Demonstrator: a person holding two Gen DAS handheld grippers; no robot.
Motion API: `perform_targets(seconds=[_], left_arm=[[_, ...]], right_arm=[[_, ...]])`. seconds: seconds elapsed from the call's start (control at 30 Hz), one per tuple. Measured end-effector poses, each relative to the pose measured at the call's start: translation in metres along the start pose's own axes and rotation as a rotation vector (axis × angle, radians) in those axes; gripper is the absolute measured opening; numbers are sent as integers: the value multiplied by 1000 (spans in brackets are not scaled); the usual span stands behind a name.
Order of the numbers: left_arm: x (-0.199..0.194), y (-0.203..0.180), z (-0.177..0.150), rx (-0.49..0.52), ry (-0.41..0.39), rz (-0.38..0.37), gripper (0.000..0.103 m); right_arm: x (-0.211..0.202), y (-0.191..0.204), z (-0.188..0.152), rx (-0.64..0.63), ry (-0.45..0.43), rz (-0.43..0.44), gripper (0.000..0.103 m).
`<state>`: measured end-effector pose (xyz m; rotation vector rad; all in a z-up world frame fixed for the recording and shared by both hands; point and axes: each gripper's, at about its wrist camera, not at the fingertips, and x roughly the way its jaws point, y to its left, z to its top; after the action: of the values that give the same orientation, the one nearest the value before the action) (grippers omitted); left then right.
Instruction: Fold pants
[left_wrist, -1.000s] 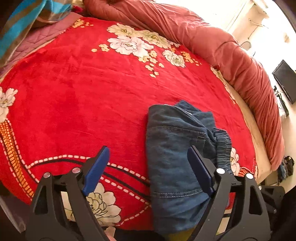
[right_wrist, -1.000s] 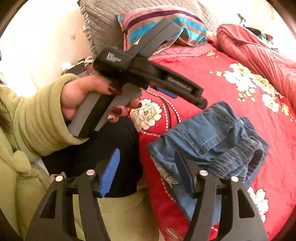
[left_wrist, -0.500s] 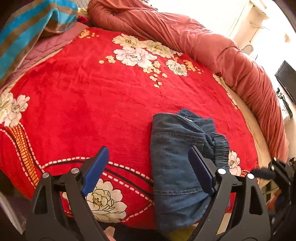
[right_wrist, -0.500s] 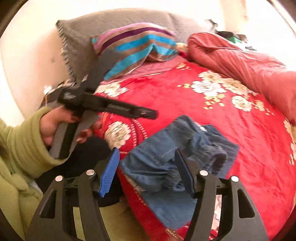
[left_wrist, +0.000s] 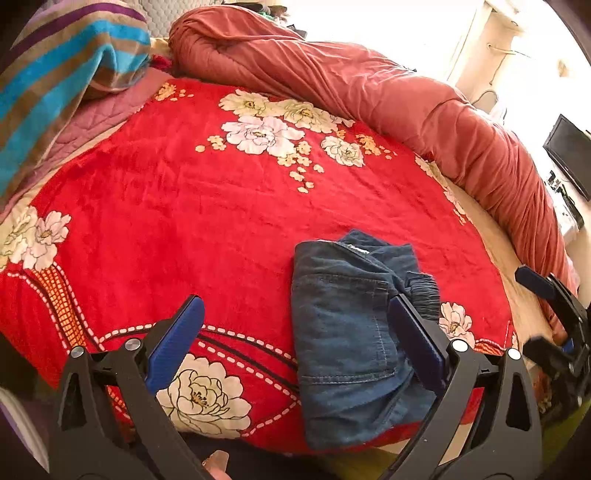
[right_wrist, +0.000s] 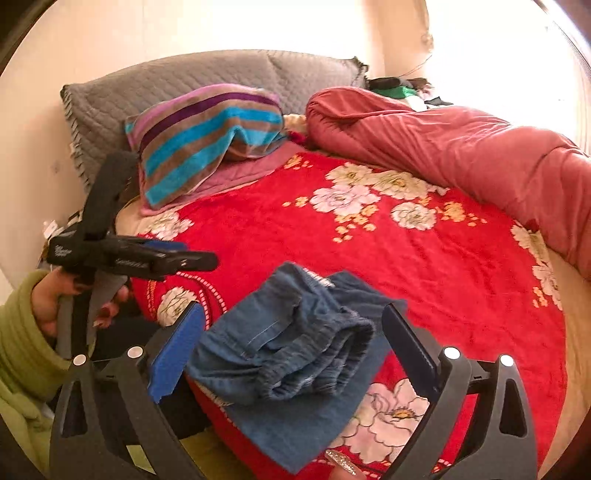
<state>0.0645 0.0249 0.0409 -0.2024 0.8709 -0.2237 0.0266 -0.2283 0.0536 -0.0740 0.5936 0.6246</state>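
Lying folded at the near edge of the red floral blanket (left_wrist: 192, 206), the denim pants (left_wrist: 343, 332) run near to far. The left gripper (left_wrist: 295, 343) hangs wide open and empty; the right gripper (right_wrist: 295, 350), jaws opening and gripping nothing, hovers nearer.

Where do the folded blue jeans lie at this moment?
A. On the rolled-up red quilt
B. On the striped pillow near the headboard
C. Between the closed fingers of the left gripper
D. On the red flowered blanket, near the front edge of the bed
D: the folded jeans lie flat on the red flowered blanket by the bed's near edge, held by neither gripper.
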Motion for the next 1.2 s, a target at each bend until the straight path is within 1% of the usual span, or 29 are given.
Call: perform_targets(seconds=[0.2,0.37,0.47,0.67,0.8,0.9,1.03,1.13,1.2], left_arm=[[-9,-7,1,26,-21,6,93],[-13,-13,0,47,-28,9,93],[-11,-15,-3,54,-18,6,93],[5,-14,-13,44,35,10,93],[24,-14,-23,28,92,2,93],[40,-13,-30,14,133,4,93],[56,-8,-36,-15,175,-15,93],[65,-6,-37,-24,191,-24,93],[70,-6,-38,-29,195,-39,93]], right_arm=[[-4,-16,2,49,-20,-43,96],[-4,-29,-1,88,-6,-90,96],[-3,-37,-4,111,12,-124,96],[3,-51,-13,155,58,-173,96],[19,-58,-21,178,121,-194,96],[35,-63,-31,207,178,-194,96],[56,-74,-44,272,248,-173,96],[68,-81,-50,330,274,-138,96],[72,-83,-52,354,284,-113,93]])
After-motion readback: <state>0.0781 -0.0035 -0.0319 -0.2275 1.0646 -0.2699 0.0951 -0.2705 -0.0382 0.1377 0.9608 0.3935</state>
